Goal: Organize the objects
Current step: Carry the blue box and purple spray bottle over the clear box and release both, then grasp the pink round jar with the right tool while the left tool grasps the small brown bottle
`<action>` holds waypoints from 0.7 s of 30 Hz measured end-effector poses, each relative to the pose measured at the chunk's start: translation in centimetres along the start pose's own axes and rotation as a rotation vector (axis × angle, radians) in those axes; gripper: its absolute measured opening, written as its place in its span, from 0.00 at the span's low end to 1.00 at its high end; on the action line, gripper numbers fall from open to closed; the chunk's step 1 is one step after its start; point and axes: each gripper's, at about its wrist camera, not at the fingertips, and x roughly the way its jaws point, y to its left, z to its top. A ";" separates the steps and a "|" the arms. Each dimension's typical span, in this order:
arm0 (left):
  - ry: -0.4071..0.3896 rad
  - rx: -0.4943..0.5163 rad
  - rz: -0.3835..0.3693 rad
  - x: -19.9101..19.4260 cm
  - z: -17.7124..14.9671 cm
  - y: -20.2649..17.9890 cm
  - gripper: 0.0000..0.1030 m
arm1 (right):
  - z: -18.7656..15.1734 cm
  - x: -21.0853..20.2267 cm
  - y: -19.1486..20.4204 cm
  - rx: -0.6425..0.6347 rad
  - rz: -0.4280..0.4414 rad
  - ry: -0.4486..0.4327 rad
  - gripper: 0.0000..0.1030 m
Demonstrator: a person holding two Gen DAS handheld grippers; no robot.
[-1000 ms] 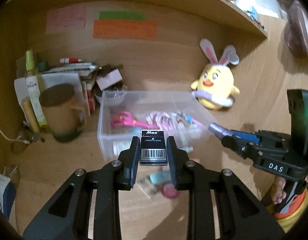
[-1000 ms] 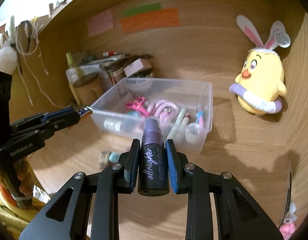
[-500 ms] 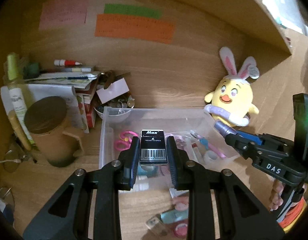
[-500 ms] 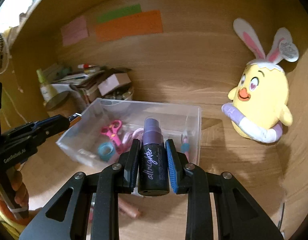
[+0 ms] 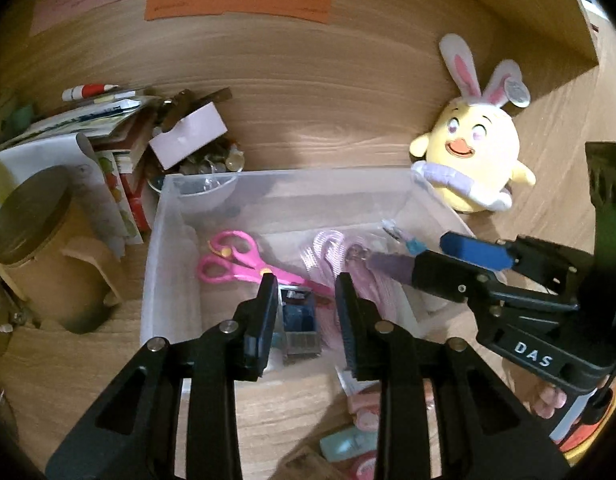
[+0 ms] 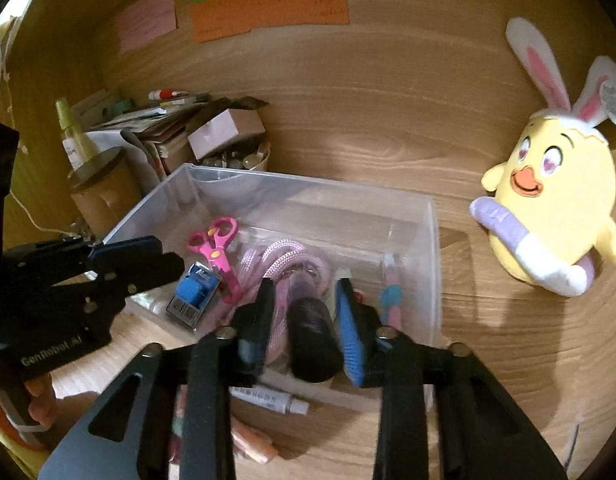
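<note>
Clear bin [image 5: 167, 240], mid-frame on counter [image 5: 267, 412], is collecting loose items: left claw [image 5: 303, 312] is opening, staple box [image 5: 299, 320] dropping free; right claw [image 6: 303, 316] is opening w/ spray bottle [image 6: 312, 336] between jaws, above bin.

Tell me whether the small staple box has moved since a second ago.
Yes. The staple box has left the opening jaws of the left gripper and dropped into the clear bin, now lying beside the pink scissors.
</note>
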 end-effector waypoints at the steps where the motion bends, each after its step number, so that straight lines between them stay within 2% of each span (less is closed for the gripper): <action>1: -0.005 -0.001 -0.004 -0.4 -0.1 -0.1 0.39 | 0.0 -0.3 0.0 0.004 0.001 -0.005 0.41; 2: -0.015 -0.002 0.000 -0.9 -0.3 -0.1 0.43 | -0.1 -0.9 -0.1 0.007 0.005 -0.012 0.45; 4: -0.036 -0.003 0.011 -1.8 -0.4 -0.1 0.55 | -0.4 -2.0 -0.1 0.006 0.005 -0.025 0.46; 7: -0.064 -0.008 0.007 -3.9 -0.9 0.1 0.63 | -1.0 -3.7 0.1 -0.011 0.006 -0.034 0.47; 12: -0.079 -0.023 -0.002 -6.4 -2.3 0.7 0.82 | -3.1 -6.0 1.3 -0.040 0.033 -0.043 0.63; 15: -0.065 -0.010 0.017 -7.3 -3.7 0.9 0.84 | -4.7 -6.4 2.6 -0.066 0.060 -0.032 0.65; 21: 0.002 0.001 0.055 -7.3 -6.9 1.7 0.84 | -8.0 -5.1 4.9 -0.082 0.095 0.045 0.65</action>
